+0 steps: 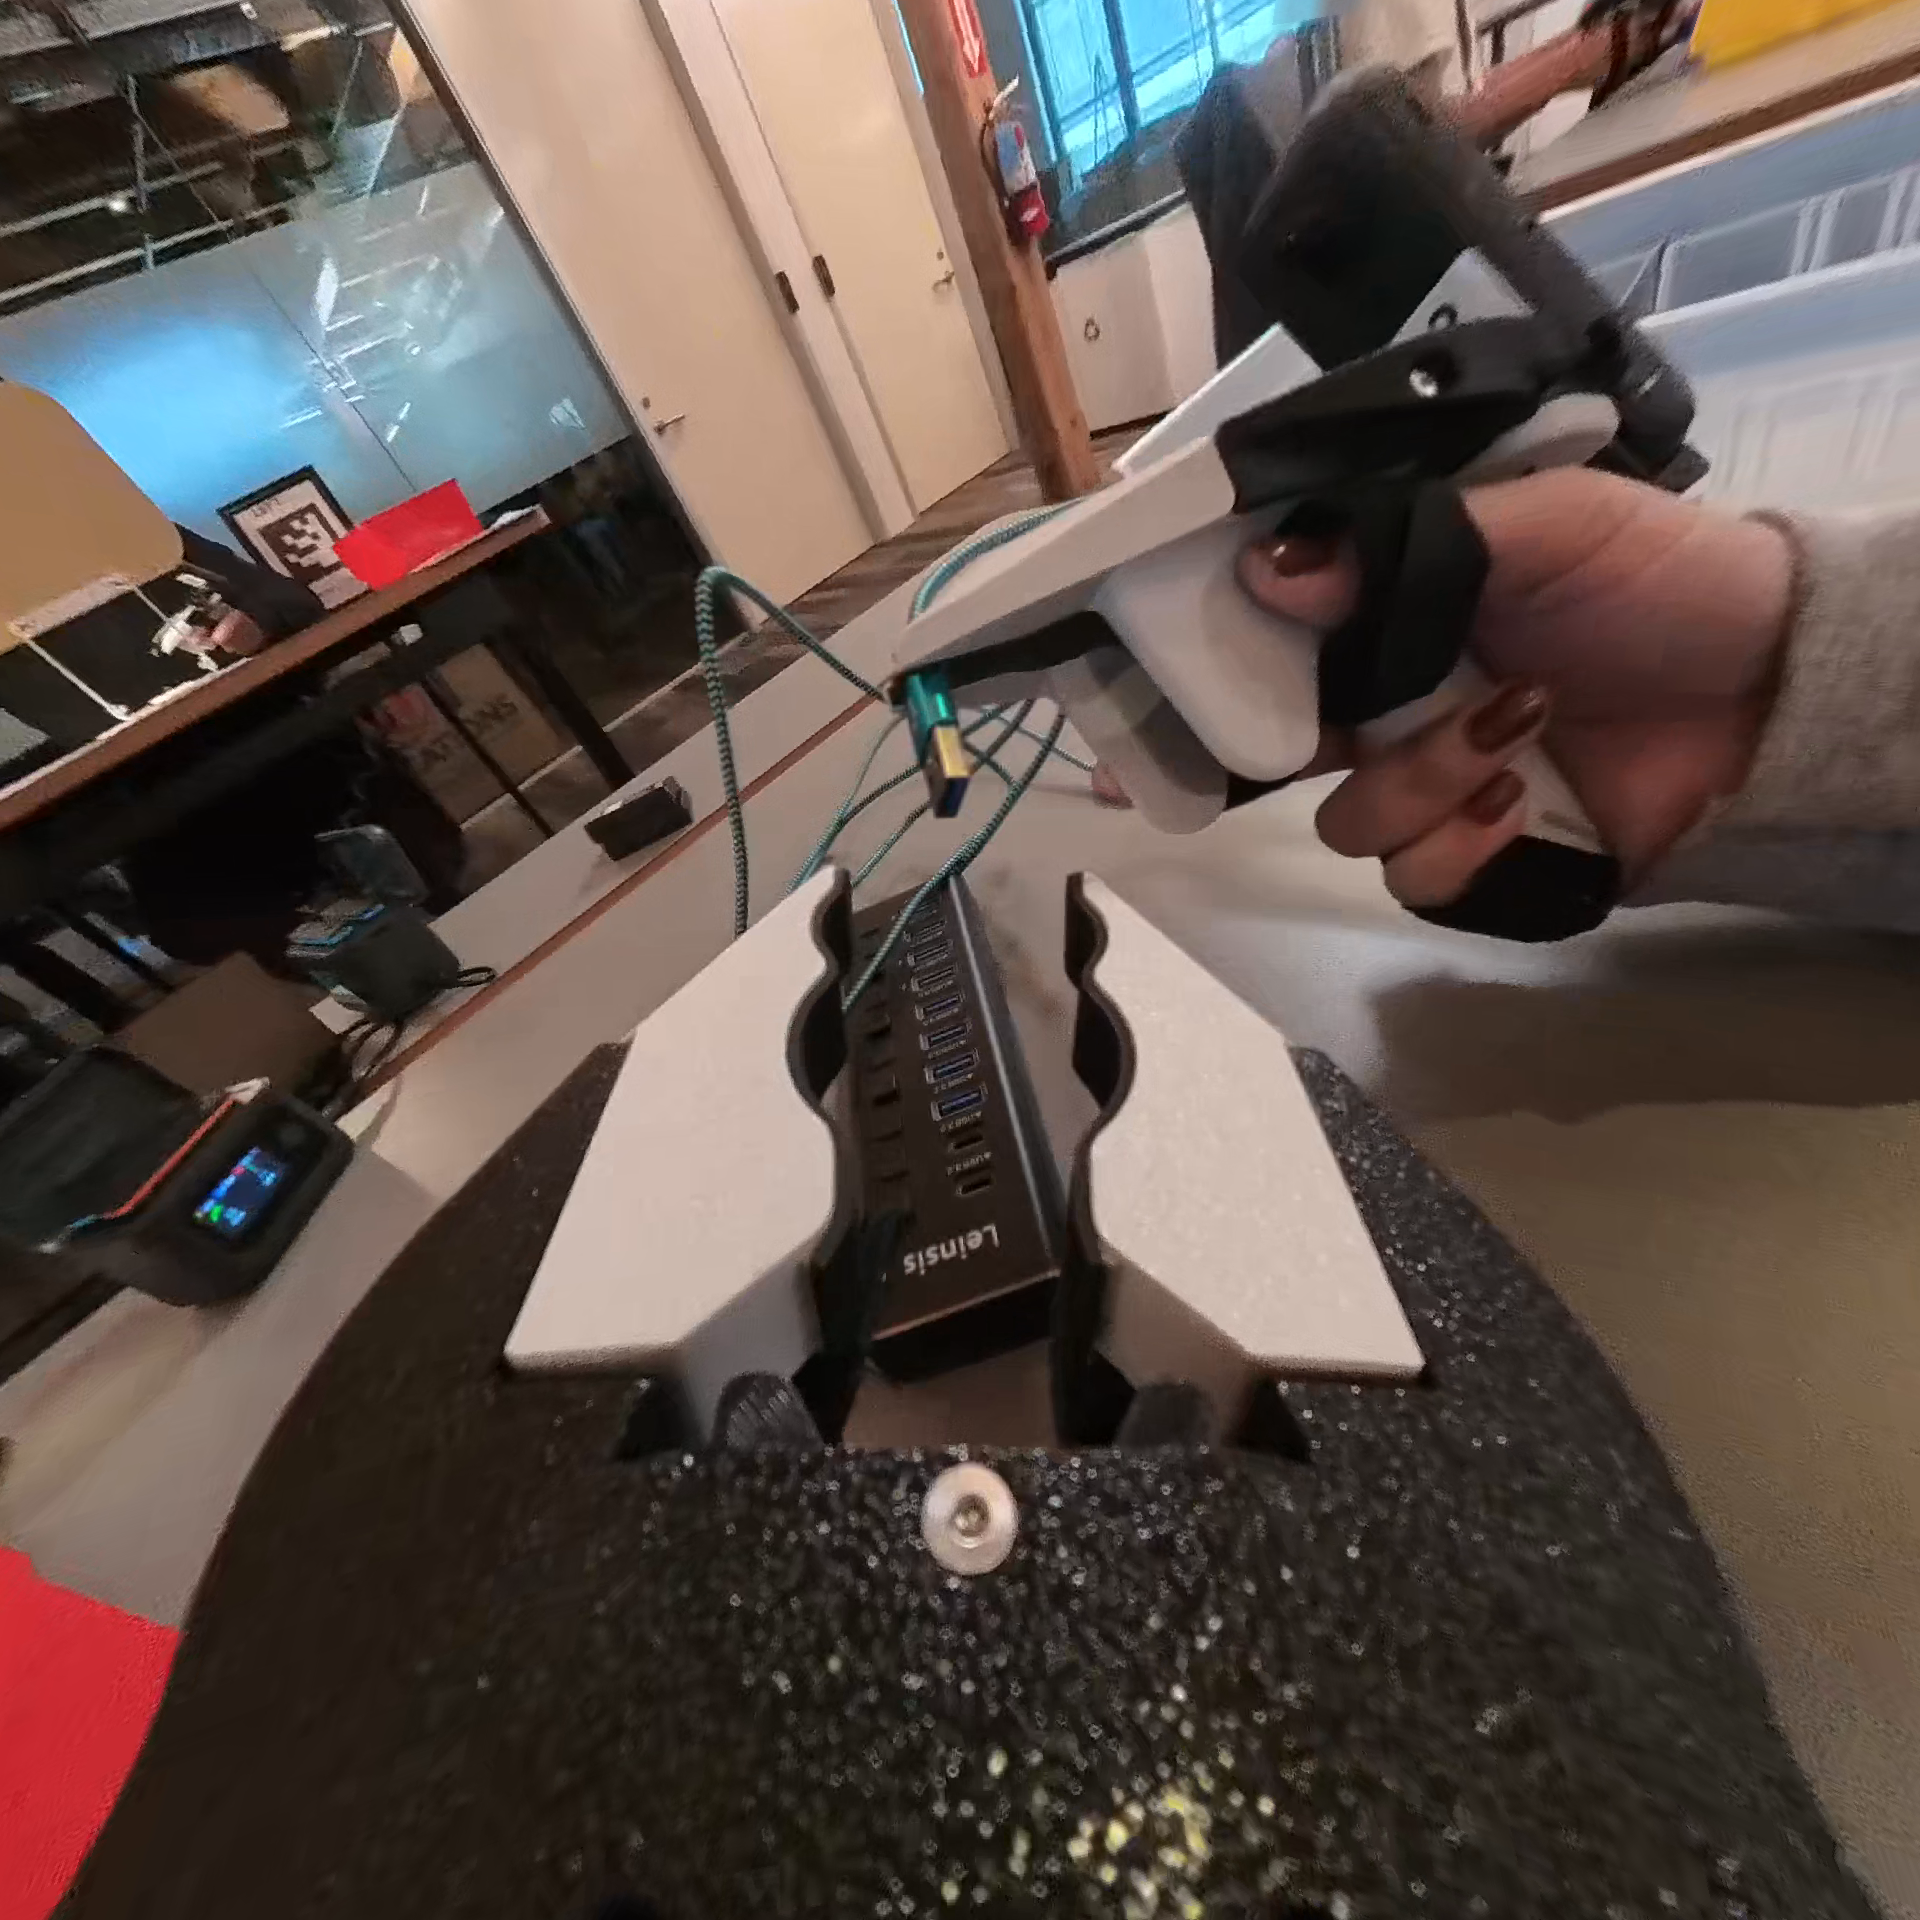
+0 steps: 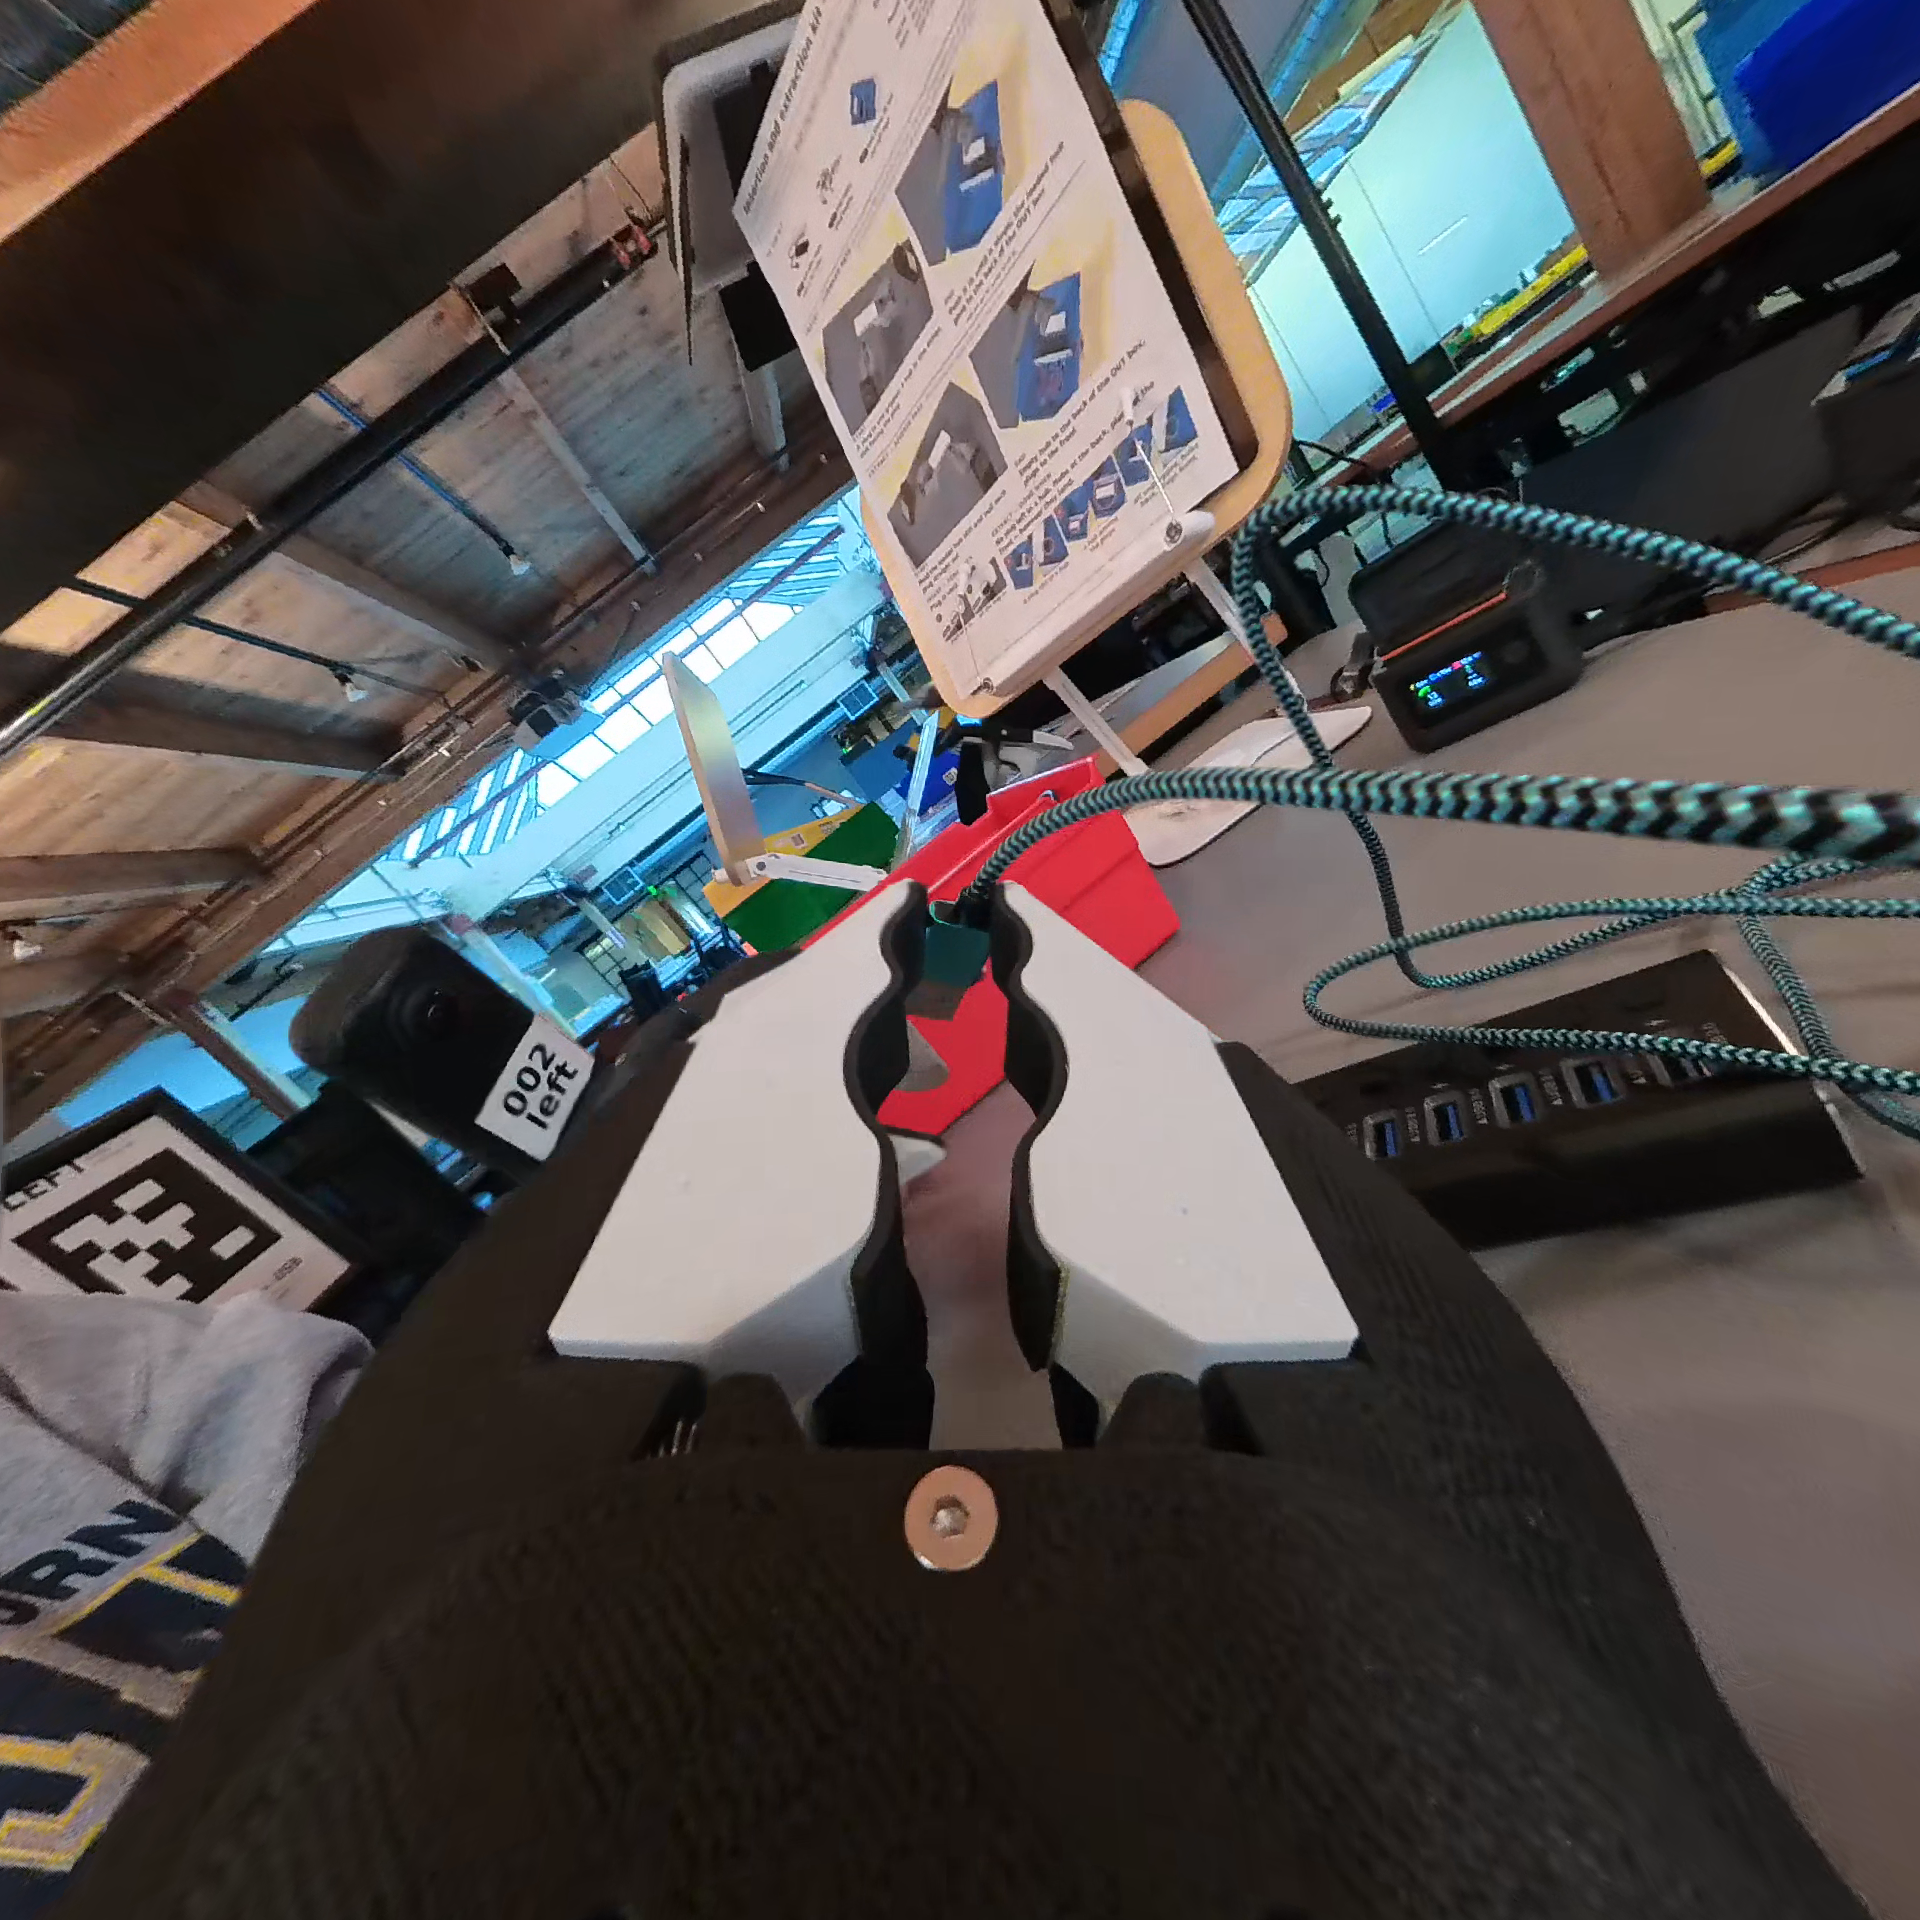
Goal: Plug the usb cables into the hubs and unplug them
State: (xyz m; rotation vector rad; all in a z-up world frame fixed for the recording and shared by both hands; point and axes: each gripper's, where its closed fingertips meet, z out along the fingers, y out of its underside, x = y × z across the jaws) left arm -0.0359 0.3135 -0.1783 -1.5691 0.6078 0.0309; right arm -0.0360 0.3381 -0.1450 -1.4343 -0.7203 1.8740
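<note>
A long black USB hub (image 1: 940, 1101) lies on the grey table, its row of blue ports facing up. My left gripper (image 1: 956, 883) is shut on the hub, one finger on each long side near its close end. My right gripper (image 1: 906, 673) hovers above the hub's far end, shut on a teal USB plug (image 1: 940, 732) whose metal tip points down at the ports. In the right wrist view the right gripper (image 2: 951, 902) pinches the plug (image 2: 951, 940) at its fingertips. The teal-and-black braided cable (image 2: 1455, 800) loops over the hub (image 2: 1558, 1122).
A power bank with a lit screen (image 1: 244, 1195) sits near the table's left edge, also in the right wrist view (image 2: 1455, 681). A red bin (image 2: 1049, 873) and an instruction sheet on a stand (image 2: 1018, 343) stand beyond. A small black box (image 1: 636, 821) lies farther off. About 4 cm separates my left fingertips from my right.
</note>
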